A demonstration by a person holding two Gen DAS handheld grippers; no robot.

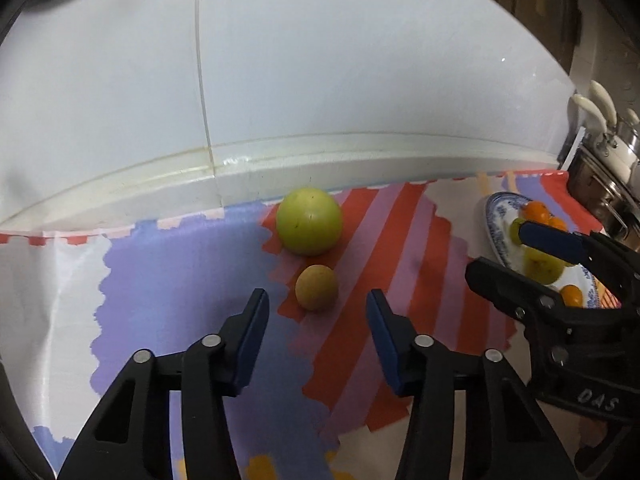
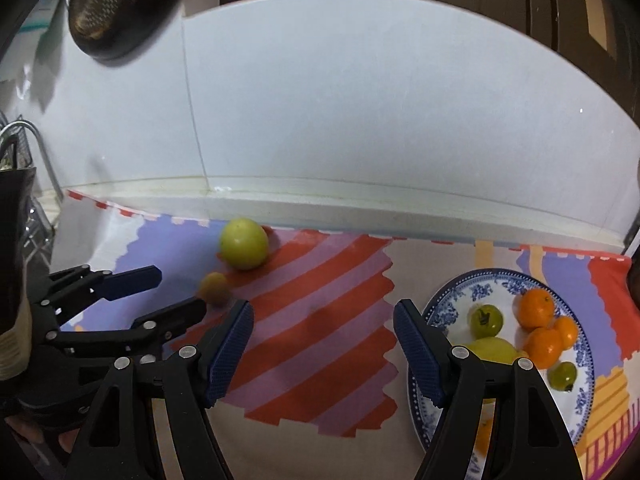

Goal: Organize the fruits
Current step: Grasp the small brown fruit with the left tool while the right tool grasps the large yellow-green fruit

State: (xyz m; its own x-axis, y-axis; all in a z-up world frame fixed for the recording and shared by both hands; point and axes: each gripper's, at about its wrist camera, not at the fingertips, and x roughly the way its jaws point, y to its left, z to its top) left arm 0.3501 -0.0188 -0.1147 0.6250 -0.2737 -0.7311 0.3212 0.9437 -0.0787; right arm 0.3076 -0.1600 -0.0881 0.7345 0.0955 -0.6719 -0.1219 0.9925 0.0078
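A large green apple [image 1: 309, 221] and a small tan-brown fruit [image 1: 316, 287] lie on the striped cloth near the wall. My left gripper [image 1: 318, 314] is open, its jaws either side of and just short of the small fruit. Both fruits show in the right wrist view, the apple [image 2: 243, 243] and the small fruit [image 2: 216, 288], with the left gripper [image 2: 176, 294] beside them. My right gripper [image 2: 324, 332] is open and empty over the striped cloth, left of a blue-and-white plate [image 2: 448, 304] holding oranges [image 2: 538, 308] and green fruits [image 2: 485, 320].
The colourful cloth [image 1: 180, 280] covers the counter up to the white tiled wall [image 1: 320, 80]. Metal pots [image 1: 608, 148] stand at the far right. A dish rack [image 2: 28, 208] stands at the far left in the right wrist view. The right gripper [image 1: 532, 264] reaches over the plate [image 1: 496, 216].
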